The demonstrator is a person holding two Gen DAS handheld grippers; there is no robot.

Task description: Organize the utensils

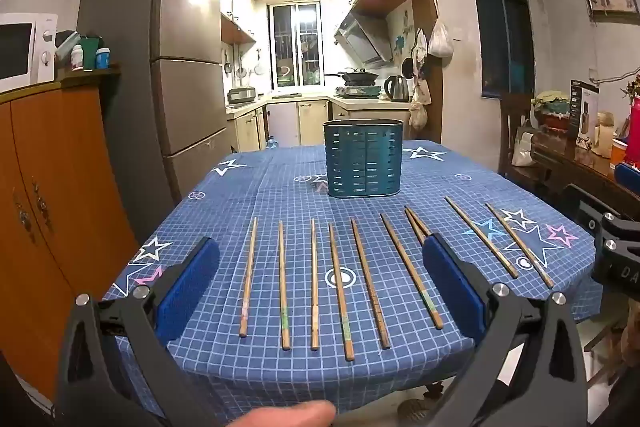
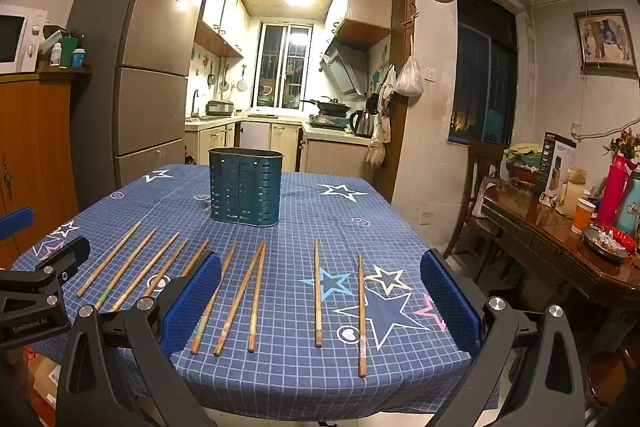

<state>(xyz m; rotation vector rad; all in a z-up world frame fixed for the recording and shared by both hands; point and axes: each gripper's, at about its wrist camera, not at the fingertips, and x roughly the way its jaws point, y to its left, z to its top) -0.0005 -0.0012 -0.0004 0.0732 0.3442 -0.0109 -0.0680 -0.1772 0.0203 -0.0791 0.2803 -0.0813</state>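
Note:
Several wooden chopsticks (image 1: 341, 290) lie side by side along the near half of a table with a blue checked star cloth (image 1: 280, 195). Behind them stands an upright teal slotted utensil holder (image 1: 363, 158), also visible in the right wrist view as the holder (image 2: 245, 186) past the chopsticks (image 2: 318, 293). My left gripper (image 1: 320, 283) hovers open above the left chopsticks, nothing between its blue pads. My right gripper (image 2: 320, 301) hovers open above the right chopsticks, holding nothing. Each gripper shows at the edge of the other's view: the right gripper's body (image 1: 616, 251) and the left gripper's body (image 2: 36, 291).
A fingertip (image 1: 292, 415) shows at the bottom of the left wrist view. A wooden cabinet (image 1: 60, 207) and a fridge (image 1: 180, 67) stand to the left. On the right, a dark side table (image 2: 560, 231) carries flasks, a cup and boxes. The kitchen lies beyond.

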